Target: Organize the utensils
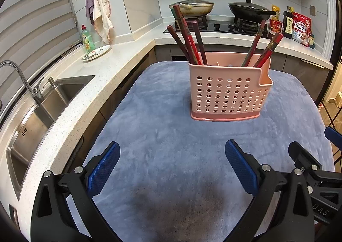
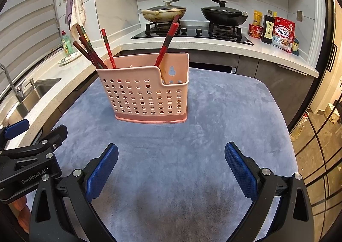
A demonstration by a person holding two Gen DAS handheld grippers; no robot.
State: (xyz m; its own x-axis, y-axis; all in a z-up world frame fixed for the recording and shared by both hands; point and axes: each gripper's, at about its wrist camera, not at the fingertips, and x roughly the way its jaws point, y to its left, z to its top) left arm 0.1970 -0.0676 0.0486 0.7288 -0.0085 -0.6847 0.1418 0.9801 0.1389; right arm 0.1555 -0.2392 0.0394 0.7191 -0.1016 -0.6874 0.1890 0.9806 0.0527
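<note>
Pink perforated caddy (image 1: 229,90) stands upright mid-tabletop (image 1: 162,139) on blue plush, red chopsticks (image 1: 190,43) leaning in both compartments, apparently sorted already, while left gripper (image 1: 172,167) and right gripper (image 2: 171,170) hover short of it, jaws spread, holding nothing.

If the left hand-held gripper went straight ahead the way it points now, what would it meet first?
Probably the pink basket holding the chopsticks. The left hand-held gripper is open over bare blue cloth, with nothing between it and the basket's holed front wall. Its height above the cloth is unclear.
</note>
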